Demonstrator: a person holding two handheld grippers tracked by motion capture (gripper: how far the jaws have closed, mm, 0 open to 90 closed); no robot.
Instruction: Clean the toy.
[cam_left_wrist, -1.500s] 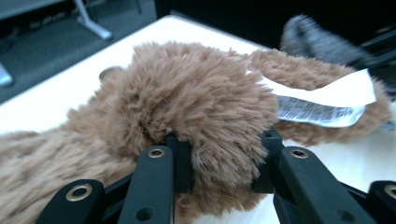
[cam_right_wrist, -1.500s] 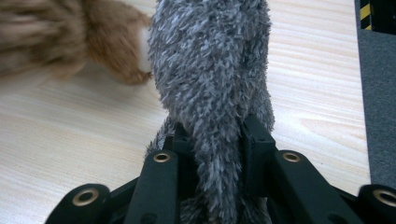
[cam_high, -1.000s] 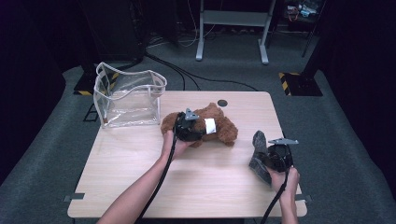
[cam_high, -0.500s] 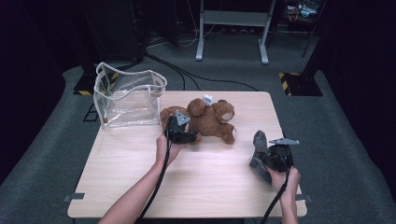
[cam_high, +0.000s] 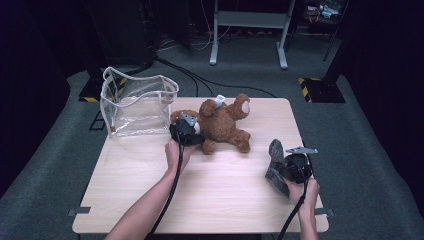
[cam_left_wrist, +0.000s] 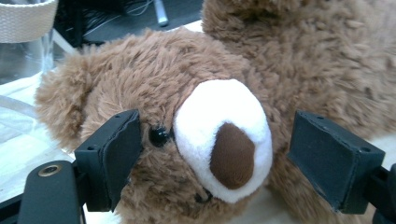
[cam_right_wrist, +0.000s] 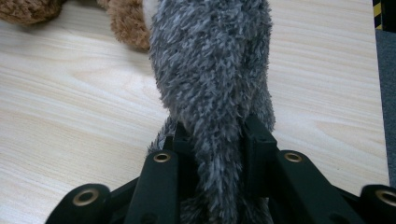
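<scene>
A brown teddy bear (cam_high: 225, 125) lies on the wooden table (cam_high: 150, 200), its head toward the left. My left gripper (cam_high: 186, 129) sits at that head. In the left gripper view the bear's white muzzle (cam_left_wrist: 224, 135) lies between the two black pads (cam_left_wrist: 112, 154). The left gripper (cam_left_wrist: 219, 158) is open, its jaws have just been opening, and the pads rest beside the fur without squeezing it. My right gripper (cam_high: 280, 162) is near the table's right front edge. It is shut on a grey plush toy (cam_right_wrist: 210, 70), which stands up out of the jaws.
A clear plastic bag (cam_high: 135, 102) with a white rim stands open at the table's back left, close to the bear's head. Dark floor, cables and a metal stand (cam_high: 247, 30) lie beyond the far edge.
The bear has rolled over and now lies flat. My left gripper has slid left to its head, dropped a little, and opened its jaws. The right gripper has kept still with the grey toy.
</scene>
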